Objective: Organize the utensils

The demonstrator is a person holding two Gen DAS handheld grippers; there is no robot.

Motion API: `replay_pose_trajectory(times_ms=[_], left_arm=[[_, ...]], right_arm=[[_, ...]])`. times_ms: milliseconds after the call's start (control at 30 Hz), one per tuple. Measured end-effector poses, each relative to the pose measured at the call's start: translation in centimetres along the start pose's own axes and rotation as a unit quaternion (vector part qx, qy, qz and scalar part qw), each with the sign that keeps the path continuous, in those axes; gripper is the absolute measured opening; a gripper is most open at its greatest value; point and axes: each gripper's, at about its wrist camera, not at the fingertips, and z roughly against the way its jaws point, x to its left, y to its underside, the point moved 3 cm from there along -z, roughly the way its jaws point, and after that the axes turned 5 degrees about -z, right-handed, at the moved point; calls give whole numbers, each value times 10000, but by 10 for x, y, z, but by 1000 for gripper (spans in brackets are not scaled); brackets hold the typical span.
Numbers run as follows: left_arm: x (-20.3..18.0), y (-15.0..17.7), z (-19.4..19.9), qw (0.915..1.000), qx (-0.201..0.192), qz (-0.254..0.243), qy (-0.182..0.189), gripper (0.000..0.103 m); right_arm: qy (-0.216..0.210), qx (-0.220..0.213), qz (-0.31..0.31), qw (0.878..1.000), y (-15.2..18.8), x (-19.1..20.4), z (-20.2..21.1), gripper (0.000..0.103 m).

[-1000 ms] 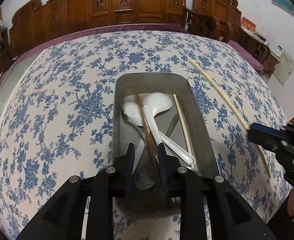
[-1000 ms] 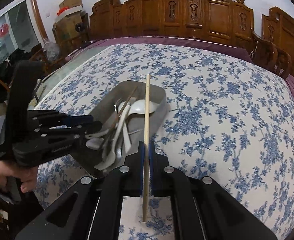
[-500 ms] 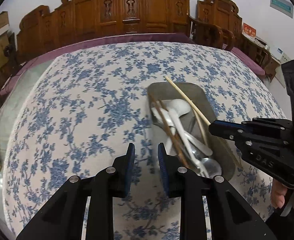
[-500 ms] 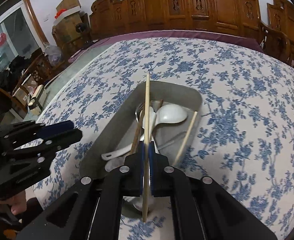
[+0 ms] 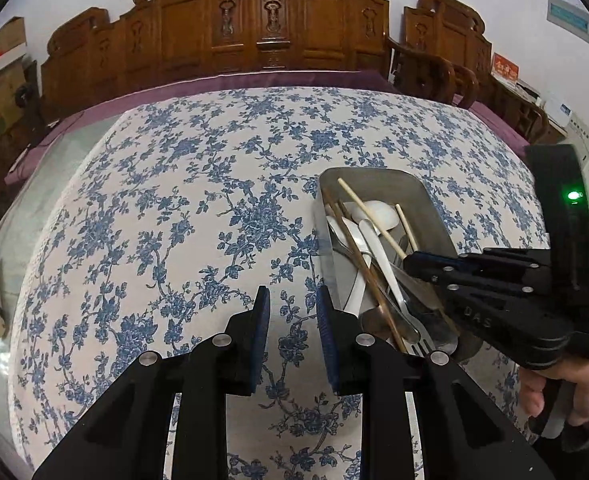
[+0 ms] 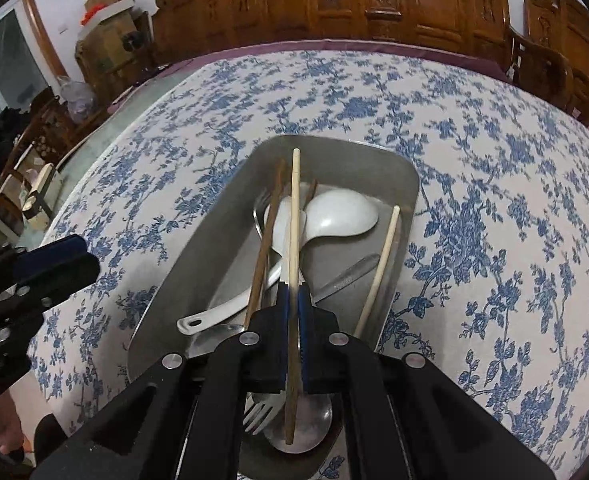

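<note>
Right claw (image 6: 293,300) clenched on pale chopstick (image 6: 294,216) above metal tray (image 6: 408,184) of utensils on floral-clothed counter (image 5: 174,220); left claw (image 5: 292,312) released, empty, beside tray.

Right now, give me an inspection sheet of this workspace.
Surface: floral tablecloth over the table.
Job's things: metal tray holding white spoons, a fork, brown chopsticks and a pale chopstick.
Clutter: nothing seen.
Tongs: right tongs shut on another pale chopstick above the tray; left tongs open, empty, beside the tray.
Cables: nothing seen.
Surroundings: carved wooden chairs, cardboard boxes.
</note>
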Motion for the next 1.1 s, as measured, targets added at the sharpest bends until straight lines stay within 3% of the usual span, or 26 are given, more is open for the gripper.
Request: replay_pose_trajectory(times_ms=[100, 167, 233, 367, 600, 733, 800, 967, 1100], left_arm=[[-2, -1, 5, 10000, -53, -3, 11, 22], [-5, -2, 8, 10000, -92, -20, -22, 22], [-8, -2, 11, 9999, -111, -32, -27, 23], [-15, -4, 19, 9998, -169, -49, -36, 23], [-36, -8, 39, 9992, -400, -82, -25, 52], [-51, -9, 51, 9983, -569, -60, -50, 81], [-61, -9, 57, 9979, -636, -50, -51, 87], [-84, -6, 74, 9968, -778, -127, -134, 93], [-103, 1, 92, 9955, -909, -145, -207, 95]], right_arm=[[-109, -70, -12, 9999, 0, -2, 1, 7], [-213, -138, -21, 9997, 1, -3, 4, 24], [-305, -242, -52, 9992, 2, -5, 10, 34], [-447, -345, -82, 9984, 3, -9, 25, 35], [-360, -785, 18, 9963, 18, -20, 78, 37], [-184, -1082, -1, 9940, 31, -34, 114, 62], [-66, -1193, -72, 9928, 39, -44, 131, 71], [184, -1442, -134, 9893, 58, -63, 168, 98], [314, -1577, -220, 9867, 73, -77, 194, 100]])
